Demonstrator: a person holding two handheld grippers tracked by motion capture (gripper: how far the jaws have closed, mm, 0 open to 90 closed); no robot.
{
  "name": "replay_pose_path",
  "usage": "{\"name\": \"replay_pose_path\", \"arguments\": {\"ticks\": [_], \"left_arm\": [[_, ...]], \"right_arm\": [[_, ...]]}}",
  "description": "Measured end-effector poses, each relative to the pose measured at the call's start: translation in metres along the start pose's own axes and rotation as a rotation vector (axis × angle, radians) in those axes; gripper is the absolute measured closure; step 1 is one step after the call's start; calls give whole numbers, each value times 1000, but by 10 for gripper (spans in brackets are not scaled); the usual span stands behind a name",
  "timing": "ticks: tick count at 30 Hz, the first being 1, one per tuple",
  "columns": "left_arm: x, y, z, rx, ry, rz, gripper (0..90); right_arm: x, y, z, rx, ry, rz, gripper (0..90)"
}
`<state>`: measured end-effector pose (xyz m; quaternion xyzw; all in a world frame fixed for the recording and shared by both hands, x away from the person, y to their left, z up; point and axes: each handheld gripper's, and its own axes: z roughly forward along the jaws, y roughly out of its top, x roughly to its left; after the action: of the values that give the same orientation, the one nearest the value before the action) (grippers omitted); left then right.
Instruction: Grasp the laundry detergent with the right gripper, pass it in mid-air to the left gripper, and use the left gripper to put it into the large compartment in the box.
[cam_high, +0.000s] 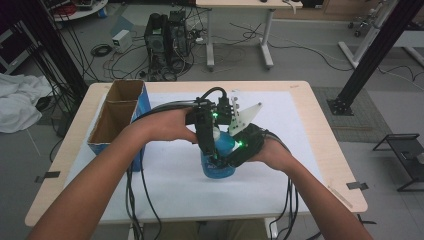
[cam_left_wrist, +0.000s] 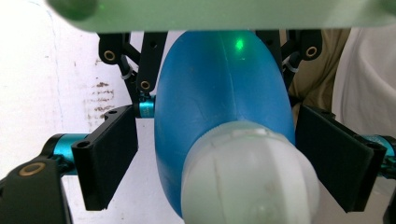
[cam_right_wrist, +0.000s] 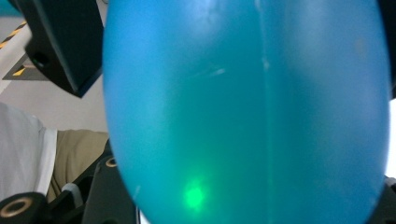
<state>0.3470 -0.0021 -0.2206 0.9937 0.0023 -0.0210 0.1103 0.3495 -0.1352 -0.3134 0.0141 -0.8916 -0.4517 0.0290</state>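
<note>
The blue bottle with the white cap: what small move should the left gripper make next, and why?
Probably close the left gripper on the white cap. Its jaws stand open on either side of the cap without touching it, while the right gripper appears to hold the blue bottle body, though its grip is unclear.

A translucent blue bottle (cam_high: 219, 159) with a white cap (cam_left_wrist: 250, 179) — upright on the white table cover.

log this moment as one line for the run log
object: blue bottle, white cap | left tongs: open, jaws astride cap | right tongs: at bottle body, grip unclear | bottle on table
</note>
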Motion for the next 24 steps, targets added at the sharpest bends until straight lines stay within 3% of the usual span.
{"name": "replay_pose_path", "arguments": {"ticks": [4, 5, 12, 24], "left_arm": [[1, 0, 1, 13, -5, 15, 141], [2, 0, 1, 18, -5, 21, 142], [1, 1, 1, 13, 5, 20, 143], [-2, 2, 2, 3, 17, 26, 188]], "right_arm": [[0, 0, 0, -5, 1, 5, 439], [6, 2, 1, -23, 13, 78, 439], [4, 1, 0, -13, 11, 48, 439], [5, 1, 1, -25, 6, 63, 439]]}}
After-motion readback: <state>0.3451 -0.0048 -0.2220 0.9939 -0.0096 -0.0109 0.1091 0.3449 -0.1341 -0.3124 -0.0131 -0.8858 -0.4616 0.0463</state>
